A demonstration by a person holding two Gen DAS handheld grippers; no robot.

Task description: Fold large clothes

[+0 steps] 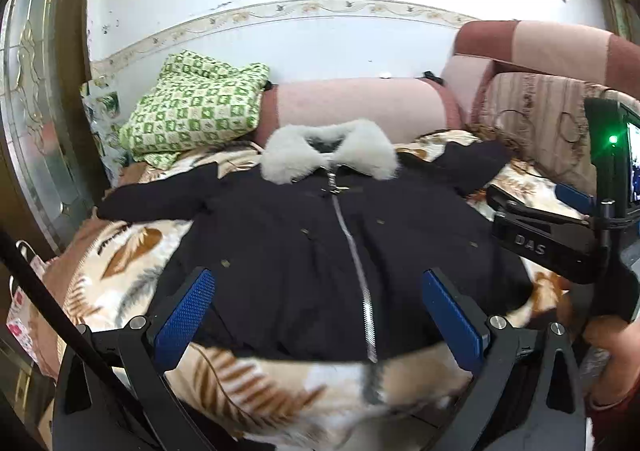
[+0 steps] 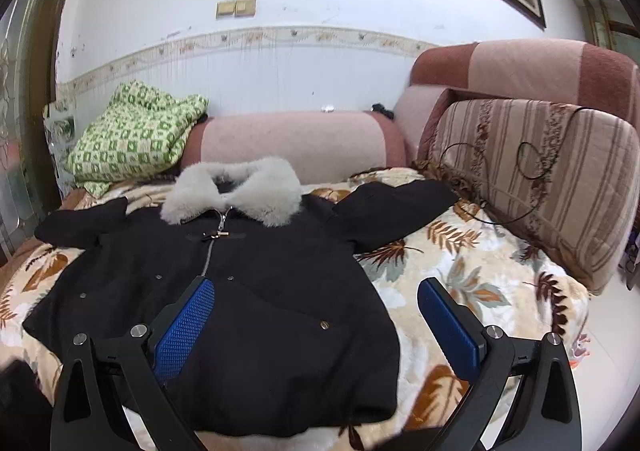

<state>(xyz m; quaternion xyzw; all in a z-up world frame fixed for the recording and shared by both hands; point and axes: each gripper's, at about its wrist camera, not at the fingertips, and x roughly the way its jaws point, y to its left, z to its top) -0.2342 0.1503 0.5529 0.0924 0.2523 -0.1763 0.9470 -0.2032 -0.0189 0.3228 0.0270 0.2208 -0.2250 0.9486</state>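
A black zip-up coat (image 1: 304, 259) with a white fur collar (image 1: 330, 157) lies flat, front up, on a leaf-print blanket (image 1: 120, 251), sleeves spread to both sides. My left gripper (image 1: 316, 291) is open and empty, hovering above the coat's lower hem. The coat shows in the right wrist view (image 2: 240, 311) with its collar (image 2: 236, 191). My right gripper (image 2: 316, 299) is open and empty above the coat's lower right part. The right gripper's body also shows in the left wrist view (image 1: 544, 239), to the right of the coat.
A green checked pillow (image 2: 132, 139) lies at the back left. A pink sofa armrest (image 2: 296, 143) runs behind the collar. A striped cushion (image 2: 540, 179) with a dark cable (image 2: 520, 167) leans at the right. A door (image 1: 36, 131) stands at the left.
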